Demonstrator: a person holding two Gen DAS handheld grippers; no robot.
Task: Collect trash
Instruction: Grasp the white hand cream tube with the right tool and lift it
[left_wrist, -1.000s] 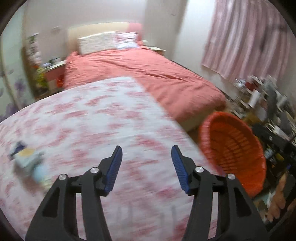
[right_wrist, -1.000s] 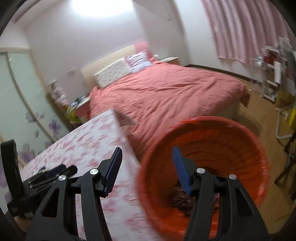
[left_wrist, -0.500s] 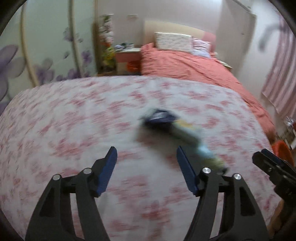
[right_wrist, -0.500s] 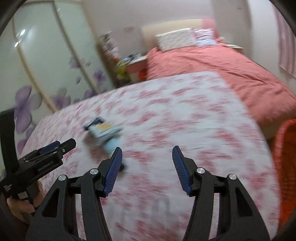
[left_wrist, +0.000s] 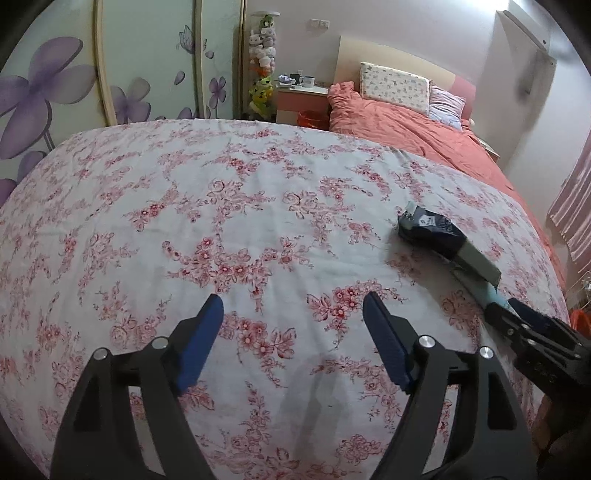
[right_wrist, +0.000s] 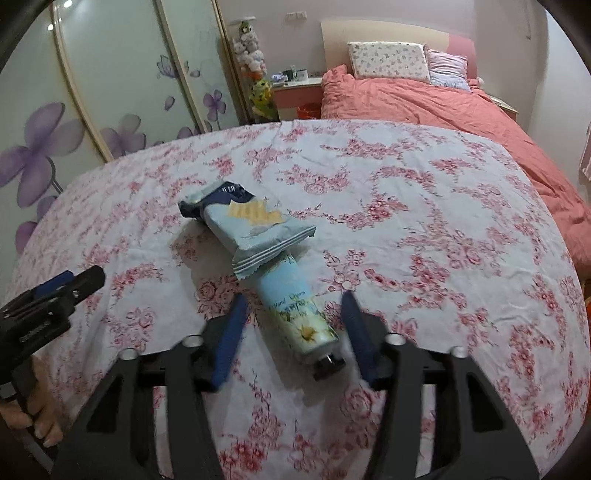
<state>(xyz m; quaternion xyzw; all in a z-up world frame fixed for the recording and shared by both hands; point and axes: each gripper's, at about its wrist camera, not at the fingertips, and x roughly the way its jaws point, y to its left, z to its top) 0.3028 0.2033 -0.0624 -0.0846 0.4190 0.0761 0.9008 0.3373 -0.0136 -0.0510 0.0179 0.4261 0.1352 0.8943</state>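
1. Reaching for the next piece of trash, we bring our right gripper (right_wrist: 291, 332) down over the hand cream tube (right_wrist: 299, 314), which lies on the floral cloth (right_wrist: 424, 221) with its dark cap toward us.
2. Our right jaws are closing, with the cap end of the tube between them; the blue pads stand either side of it with a gap showing on each, so we judge that nothing is gripped yet.
3. A pale blue wrapper (right_wrist: 255, 229) lies over the far end of the tube, and a dark blue packet (right_wrist: 218, 195) is tucked behind it. All three sit in one small heap, touching.
4. Our left gripper (left_wrist: 293, 332) hovers over bare cloth well to the side of the heap; its jaws are opening and hold nothing.
5. From the left wrist view the heap appears at the right, the dark blue packet (left_wrist: 430, 229) farthest off.
6. For the next move we judge that the right pads must meet the tube squarely near the cap, then lift it gently so the wrapper slides off rather than dragging along.
7. Our left gripper could then swing across for the wrapper. No bin shows in either view.
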